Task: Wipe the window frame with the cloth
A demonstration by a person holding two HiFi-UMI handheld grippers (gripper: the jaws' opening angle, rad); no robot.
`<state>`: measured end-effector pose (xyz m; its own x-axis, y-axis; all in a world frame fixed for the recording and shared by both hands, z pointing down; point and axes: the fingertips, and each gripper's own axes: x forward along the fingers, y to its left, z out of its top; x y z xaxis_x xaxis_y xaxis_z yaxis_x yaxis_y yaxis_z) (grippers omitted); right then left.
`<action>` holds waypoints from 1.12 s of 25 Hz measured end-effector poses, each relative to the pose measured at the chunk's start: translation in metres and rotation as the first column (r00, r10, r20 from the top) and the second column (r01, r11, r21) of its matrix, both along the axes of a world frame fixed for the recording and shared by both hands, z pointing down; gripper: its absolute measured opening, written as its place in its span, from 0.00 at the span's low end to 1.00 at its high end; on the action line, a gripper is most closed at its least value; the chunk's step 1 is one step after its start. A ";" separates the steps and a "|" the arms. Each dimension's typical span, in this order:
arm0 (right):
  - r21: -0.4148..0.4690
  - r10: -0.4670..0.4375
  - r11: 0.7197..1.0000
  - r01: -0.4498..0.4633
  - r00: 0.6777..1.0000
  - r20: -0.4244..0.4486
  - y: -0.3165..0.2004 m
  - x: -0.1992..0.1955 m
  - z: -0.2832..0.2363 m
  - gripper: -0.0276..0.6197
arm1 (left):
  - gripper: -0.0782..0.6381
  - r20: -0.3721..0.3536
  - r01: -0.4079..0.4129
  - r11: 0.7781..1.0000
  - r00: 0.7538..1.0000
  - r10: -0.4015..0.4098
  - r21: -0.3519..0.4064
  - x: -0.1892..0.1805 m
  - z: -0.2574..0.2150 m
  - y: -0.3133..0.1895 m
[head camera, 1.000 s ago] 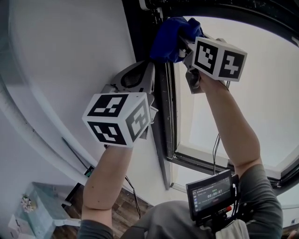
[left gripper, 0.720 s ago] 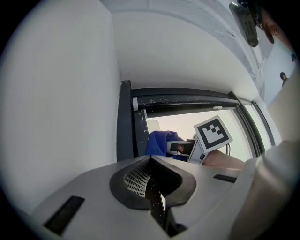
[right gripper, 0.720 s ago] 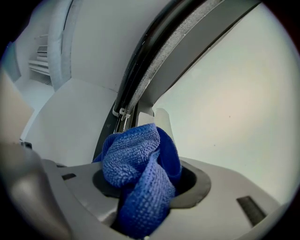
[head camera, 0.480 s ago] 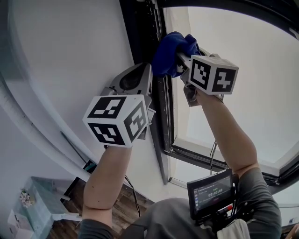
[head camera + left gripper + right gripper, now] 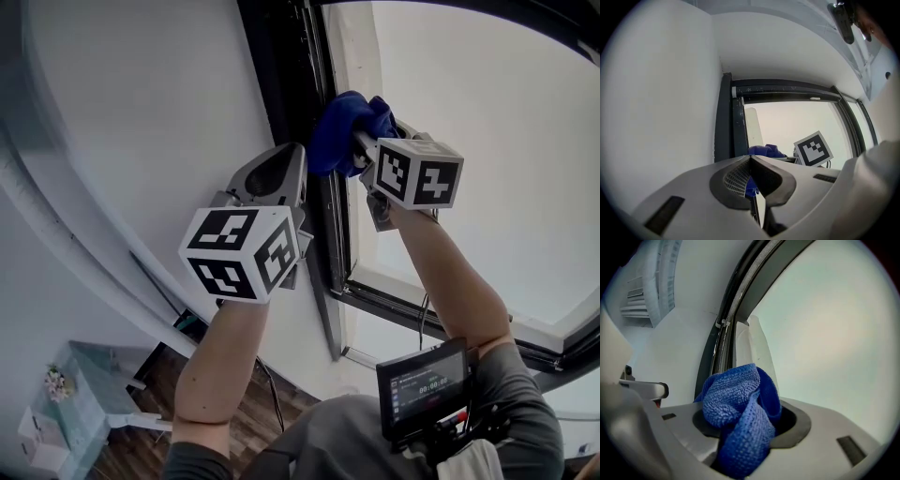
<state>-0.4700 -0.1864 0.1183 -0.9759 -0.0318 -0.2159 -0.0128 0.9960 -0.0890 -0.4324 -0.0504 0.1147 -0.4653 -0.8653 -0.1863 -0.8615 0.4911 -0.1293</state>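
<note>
The right gripper (image 5: 750,427) is clenched on the blue cloth (image 5: 736,399), which bunches up out of its jaws in a loose, looped wad and hangs forward over the tips. Just ahead of those jaws and a little to their left runs the dark window frame (image 5: 719,333), and in the head view the wad looks pressed against its upright edge, with the pale glass (image 5: 487,103) off to the gripper's right. The left gripper (image 5: 751,161) has its jaws brought together with nothing between them; it sits beside the frame on the wall (image 5: 141,112) side, with the cloth showing just beyond its tips. The cloth reads as a soft, light terry or microfibre weave — limp, easily squashed, not slippery and in no way fragile — so it should mould itself into the frame's grooves rather than skate over them. Its weak point is likely the grip: only the pinched fold is secure, and the free loops could drag or pull loose if they catch on a ridge. Holding it deep in the jaws, with a fat pad left proud of the tips, seems the sound way to carry it along the frame — firm pressure, since metal or plastic touching the frame is the thing to avoid.
</note>
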 end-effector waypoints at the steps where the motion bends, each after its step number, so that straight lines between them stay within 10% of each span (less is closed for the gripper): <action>1: -0.008 -0.004 1.000 0.004 1.000 -0.006 0.000 -0.001 0.006 0.41 | 0.12 -0.007 0.004 1.000 1.000 -0.004 -0.004 0.000 0.004 0.001; 28: -0.108 -0.023 0.994 0.003 0.981 -0.191 -0.004 -0.006 0.157 0.41 | 0.12 -0.102 -0.054 0.993 0.994 0.044 -0.106 0.027 0.135 -0.018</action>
